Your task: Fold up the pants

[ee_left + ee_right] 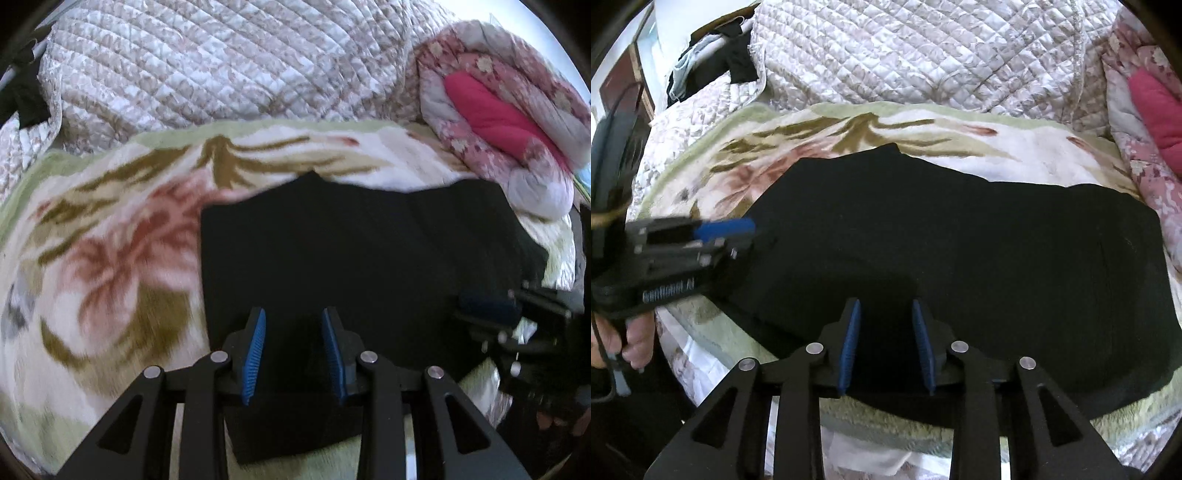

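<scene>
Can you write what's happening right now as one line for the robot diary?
stage: folding | pants: black, flat on floral blanket | left gripper: open over pants edge | right gripper: open over pants edge

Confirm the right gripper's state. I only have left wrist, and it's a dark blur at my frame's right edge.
Observer: The right gripper is open, with its blue pads apart above the near edge of the black fabric pants.
Operator: Where does my left gripper sit on them?
Observer: In the right wrist view, the left gripper comes in sideways at the pants' left end. It's too blurred to tell whether it touches the cloth.
Operator: What's behind it?
Observer: The person's bare hand is wrapped around its handle, beside the near edge of the floral fleece blanket.
</scene>
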`<state>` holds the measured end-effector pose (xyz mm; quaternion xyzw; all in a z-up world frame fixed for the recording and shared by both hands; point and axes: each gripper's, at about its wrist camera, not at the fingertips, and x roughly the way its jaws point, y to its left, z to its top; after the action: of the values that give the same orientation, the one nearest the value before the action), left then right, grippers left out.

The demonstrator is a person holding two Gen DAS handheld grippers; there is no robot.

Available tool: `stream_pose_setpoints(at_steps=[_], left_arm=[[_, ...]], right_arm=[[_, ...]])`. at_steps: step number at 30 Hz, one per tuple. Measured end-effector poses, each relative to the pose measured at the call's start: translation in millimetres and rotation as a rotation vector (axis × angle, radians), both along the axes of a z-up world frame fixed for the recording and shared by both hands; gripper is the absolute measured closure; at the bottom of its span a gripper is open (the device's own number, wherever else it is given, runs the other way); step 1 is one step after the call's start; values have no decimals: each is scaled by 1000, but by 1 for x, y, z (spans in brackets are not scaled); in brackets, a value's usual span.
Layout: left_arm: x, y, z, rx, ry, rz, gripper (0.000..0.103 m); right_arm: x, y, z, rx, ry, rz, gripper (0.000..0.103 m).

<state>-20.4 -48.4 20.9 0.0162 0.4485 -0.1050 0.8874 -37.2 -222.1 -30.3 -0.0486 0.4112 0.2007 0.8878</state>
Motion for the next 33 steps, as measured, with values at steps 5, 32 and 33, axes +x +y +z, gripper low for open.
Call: stream_pose_setpoints(at_steps=[5,32,33], left_arm=[[-19,-1,-3,16,-18,1,64],[-47,10,0,-17,-18,5,63],[-47,10,0,-17,-17,8,63]], right_arm=[[-6,-11,-3,0,5,-44,59],[-22,-29,-1,46,34,-86,86],[-21,-31,2,50,33,-98,86]])
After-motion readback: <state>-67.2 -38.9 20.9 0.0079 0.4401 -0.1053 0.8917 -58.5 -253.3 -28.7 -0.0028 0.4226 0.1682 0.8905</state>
